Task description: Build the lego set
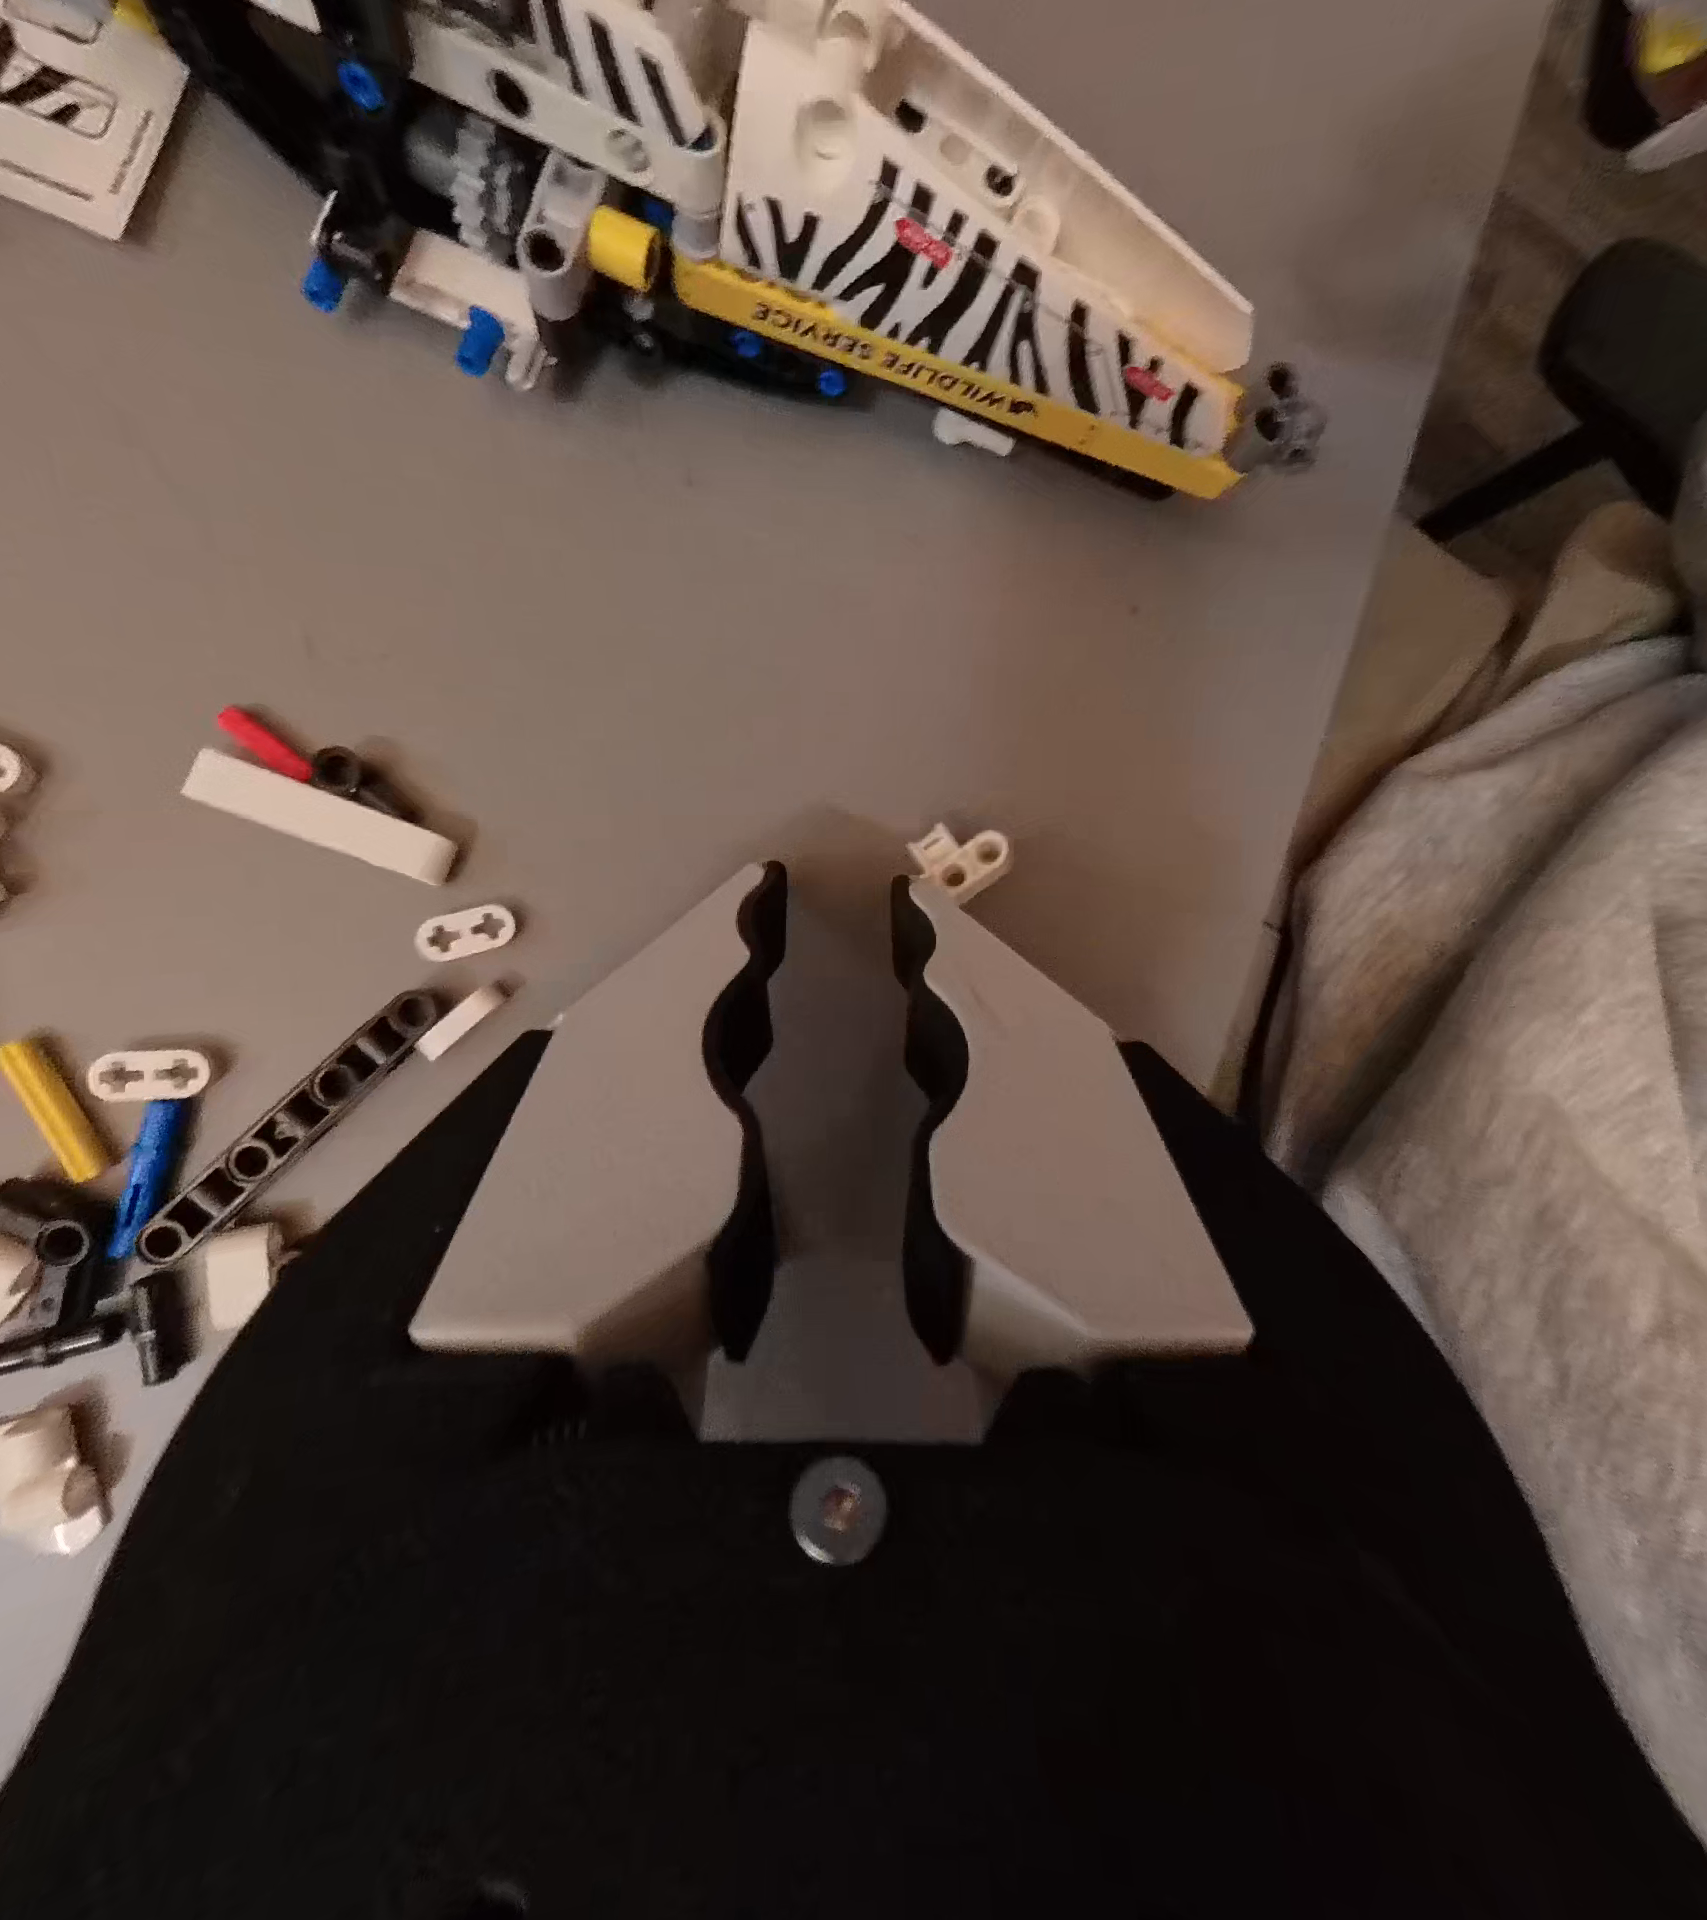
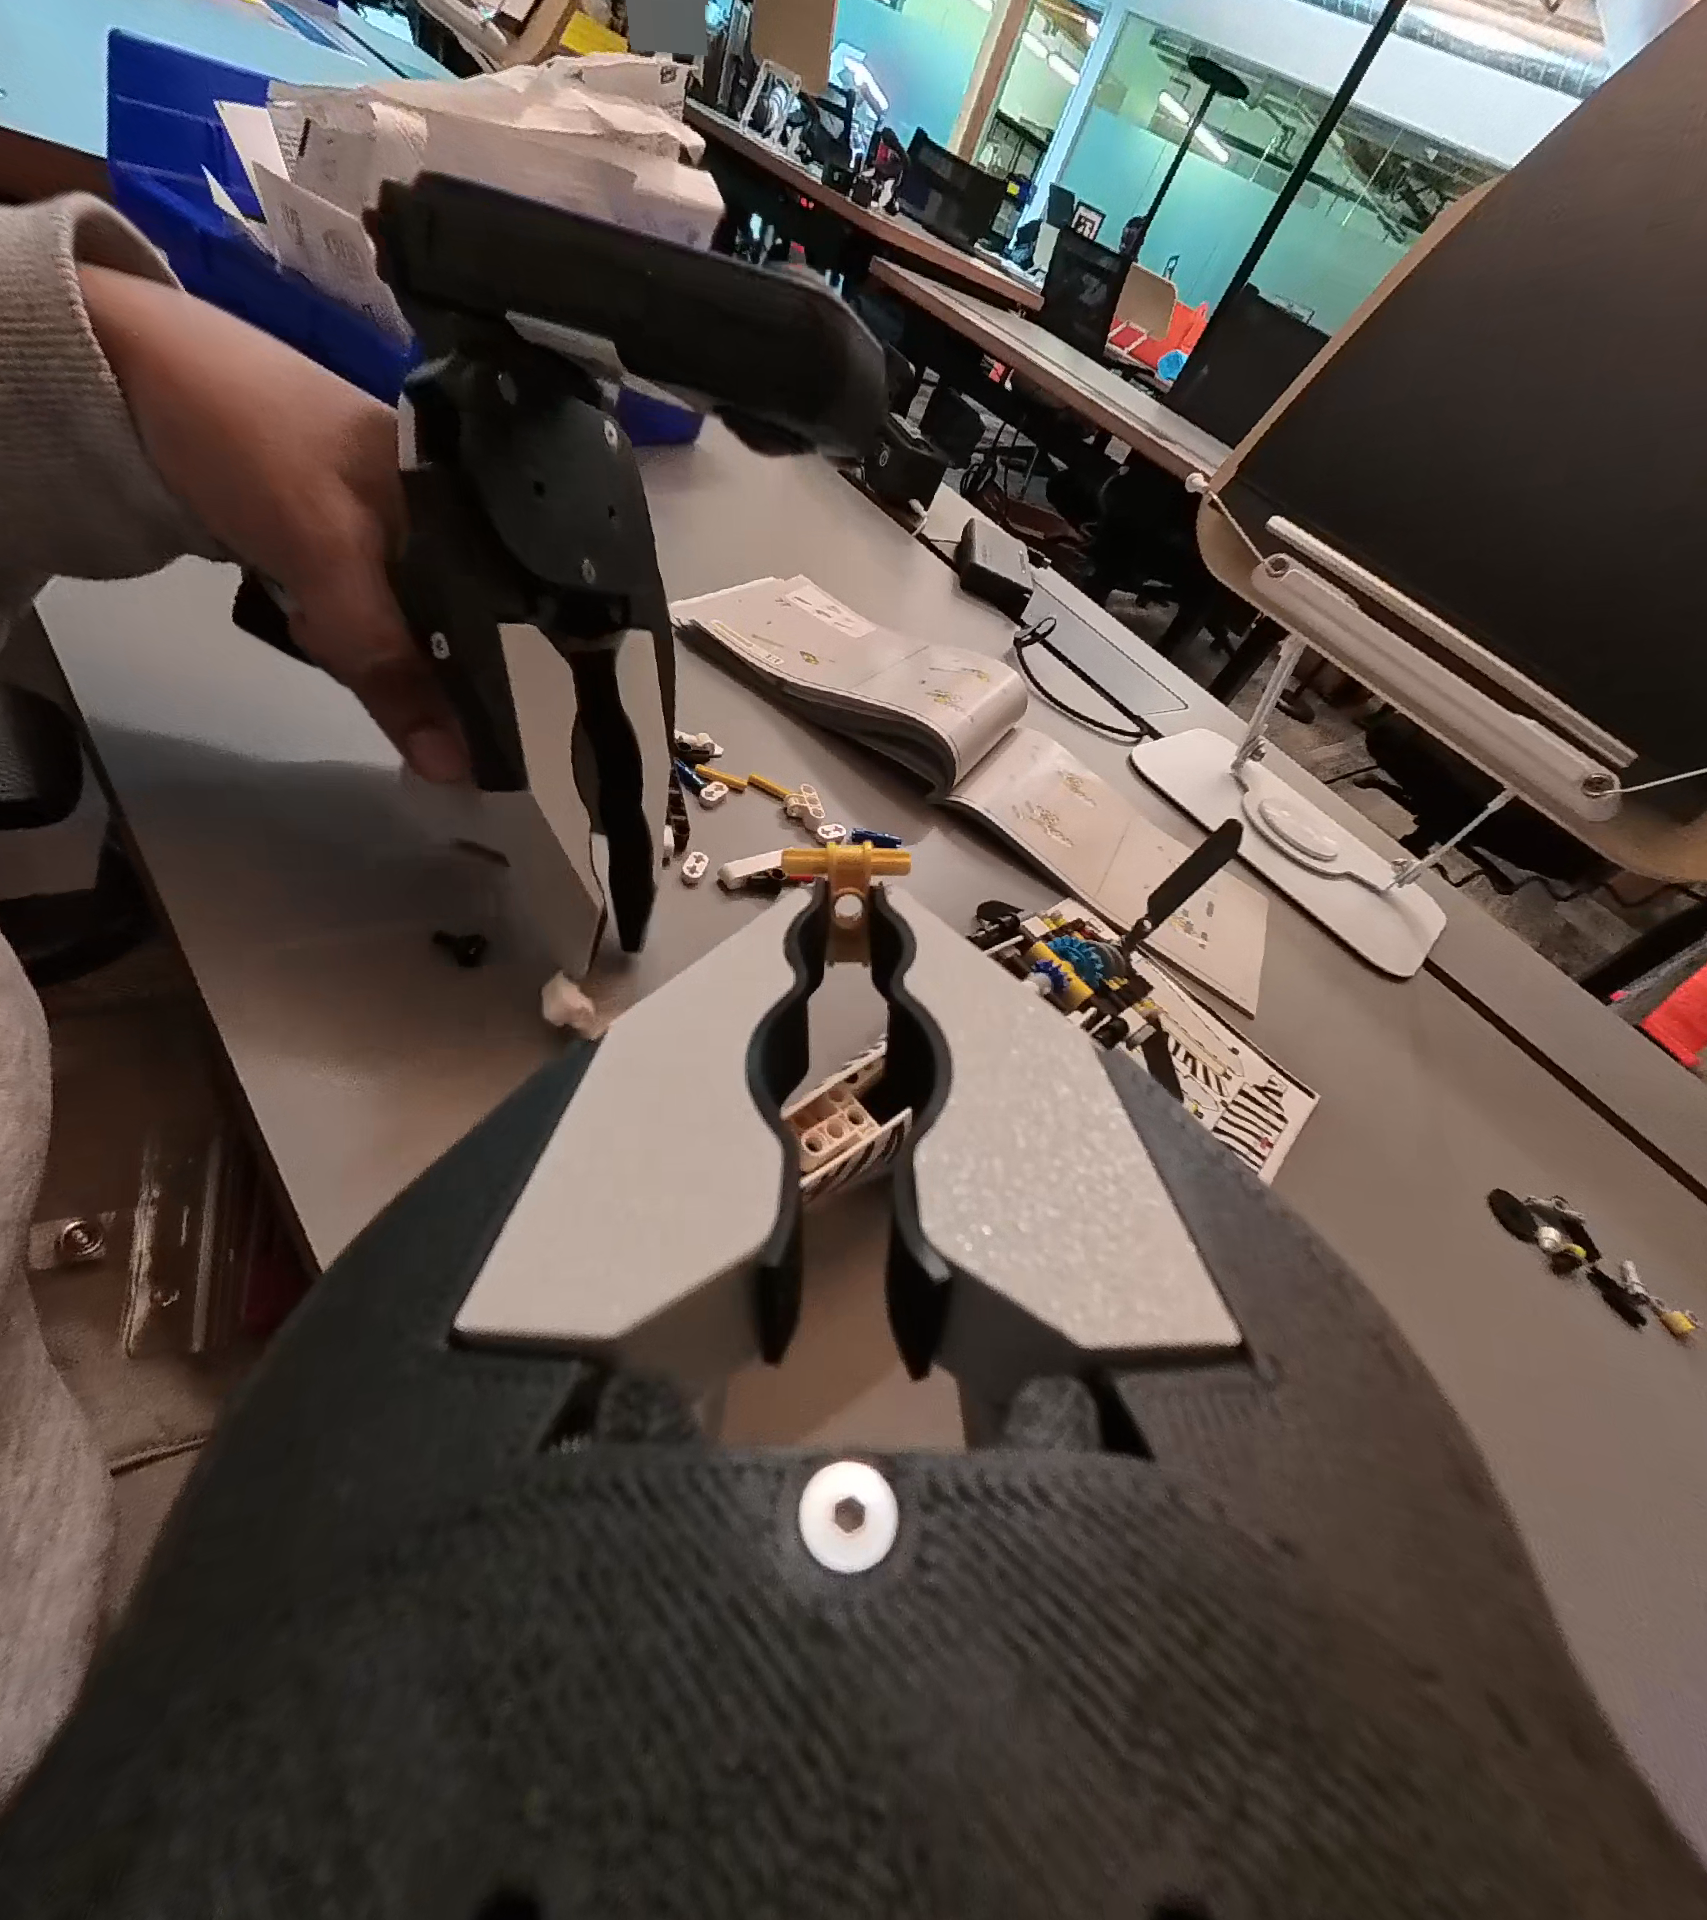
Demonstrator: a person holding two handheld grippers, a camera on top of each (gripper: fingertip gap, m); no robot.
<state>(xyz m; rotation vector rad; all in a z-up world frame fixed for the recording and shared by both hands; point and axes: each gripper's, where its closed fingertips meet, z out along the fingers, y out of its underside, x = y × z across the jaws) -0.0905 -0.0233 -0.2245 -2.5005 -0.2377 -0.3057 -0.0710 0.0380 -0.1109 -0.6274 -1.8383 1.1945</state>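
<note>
My left gripper [image 1: 838,883] is open and empty, pointing down at the grey table [image 1: 724,623]. A small white connector [image 1: 963,862] lies just right of its right fingertip. The zebra-striped white, yellow and black lego model [image 1: 828,260] lies beyond it. My right gripper [image 2: 847,914] is shut on a yellow T-shaped connector [image 2: 847,864] and holds it above the table. In the right wrist view the left gripper [image 2: 625,925] stands upright in a hand, with the white connector [image 2: 568,1003] by its tip. The model [image 2: 1088,966] lies partly hidden behind my right fingers.
Loose pieces lie at the left: a white beam [image 1: 319,816], a black beam [image 1: 298,1122], yellow pins [image 1: 49,1107]. An open instruction booklet [image 2: 932,707], a sticker sheet [image 2: 1233,1101], a monitor stand [image 2: 1285,831] and small parts [image 2: 1587,1257] are on the table. The table edge [image 1: 1337,779] runs close on the right. The grippers' ends are close to 12 cm from one another.
</note>
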